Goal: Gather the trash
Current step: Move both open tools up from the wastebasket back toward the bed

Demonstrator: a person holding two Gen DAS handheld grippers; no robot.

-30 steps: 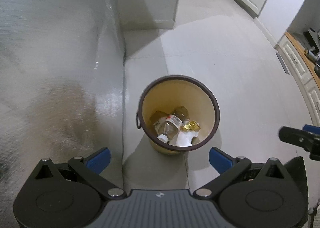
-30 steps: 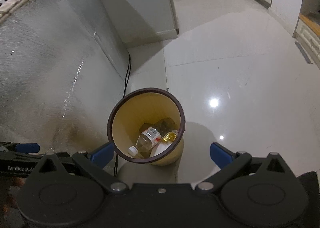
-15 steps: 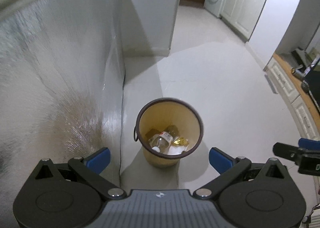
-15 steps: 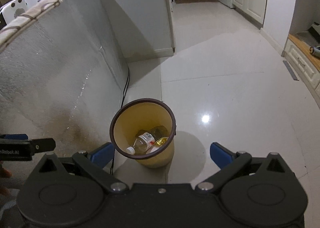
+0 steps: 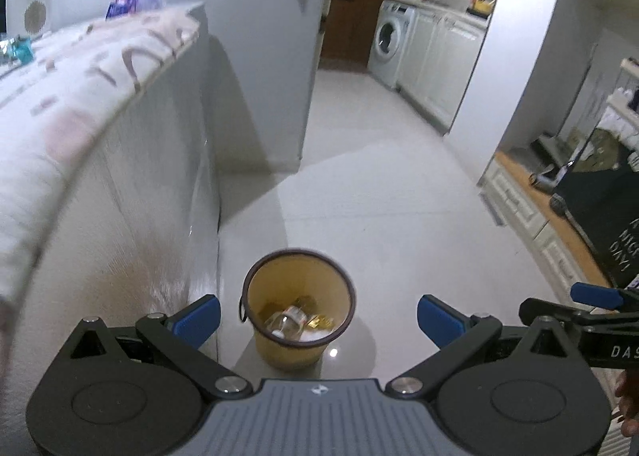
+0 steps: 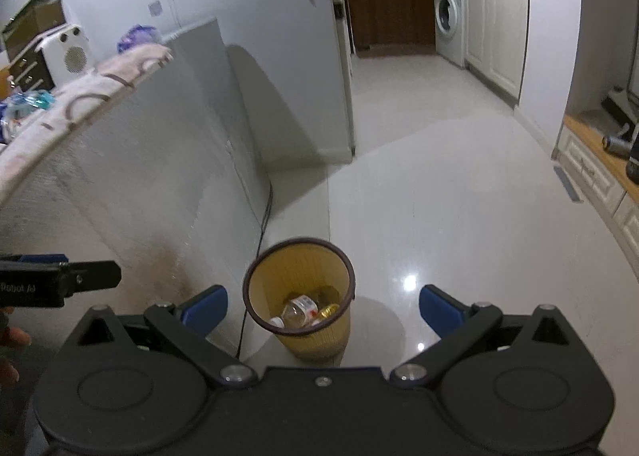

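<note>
A yellow bin with a dark rim (image 5: 298,268) (image 6: 298,256) stands on the white floor beside the silver side of a table. Inside it lie a clear plastic bottle (image 5: 285,318) (image 6: 299,310), a gold wrapper (image 5: 321,322) (image 6: 329,311) and white paper. My left gripper (image 5: 318,318) is open and empty, high above the bin. My right gripper (image 6: 322,308) is open and empty too, also well above the bin. Each gripper shows at the edge of the other's view.
A table with a patterned cloth (image 5: 100,68) (image 6: 100,84) rises at the left, with small items on it. A cable (image 6: 263,224) runs down beside the bin. A washing machine (image 5: 389,42) and white cabinets (image 6: 495,24) stand far back. Low white drawers (image 5: 519,208) line the right.
Both grippers have risen and tilted up away from the bin, which now looks smaller and lower. The tabletop and the far kitchen have come into view.
</note>
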